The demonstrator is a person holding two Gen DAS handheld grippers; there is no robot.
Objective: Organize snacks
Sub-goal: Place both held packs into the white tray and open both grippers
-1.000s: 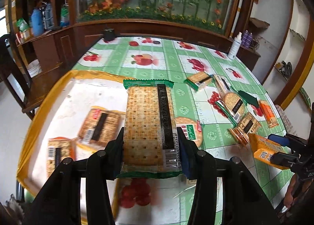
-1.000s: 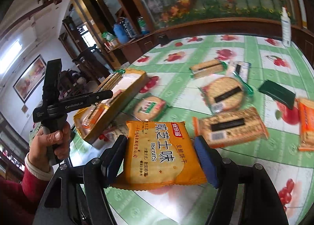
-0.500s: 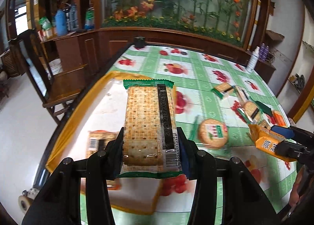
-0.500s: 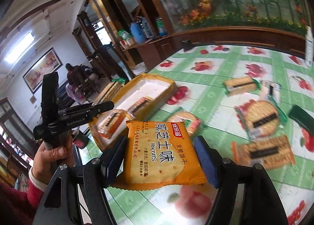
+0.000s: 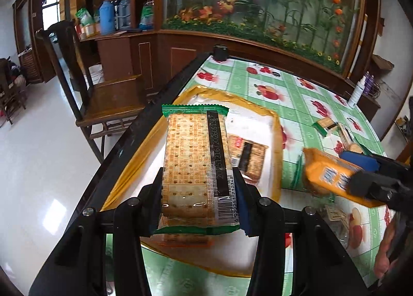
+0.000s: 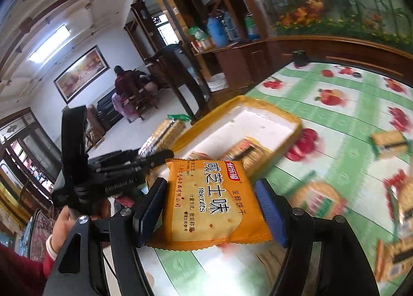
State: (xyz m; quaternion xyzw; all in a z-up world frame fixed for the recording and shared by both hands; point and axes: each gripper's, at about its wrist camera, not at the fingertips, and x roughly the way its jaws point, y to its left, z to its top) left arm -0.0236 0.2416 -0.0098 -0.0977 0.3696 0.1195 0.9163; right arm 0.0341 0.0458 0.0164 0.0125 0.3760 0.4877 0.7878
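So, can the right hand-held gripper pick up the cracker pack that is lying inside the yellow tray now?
Probably not as things stand. The right hand-held gripper is shut on the orange biscuit packet, so its jaws are full. The path to the cracker pack in the yellow tray looks free otherwise.

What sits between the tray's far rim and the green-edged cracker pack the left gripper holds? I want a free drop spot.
One cracker packet on the tray floor, in the left wrist view.
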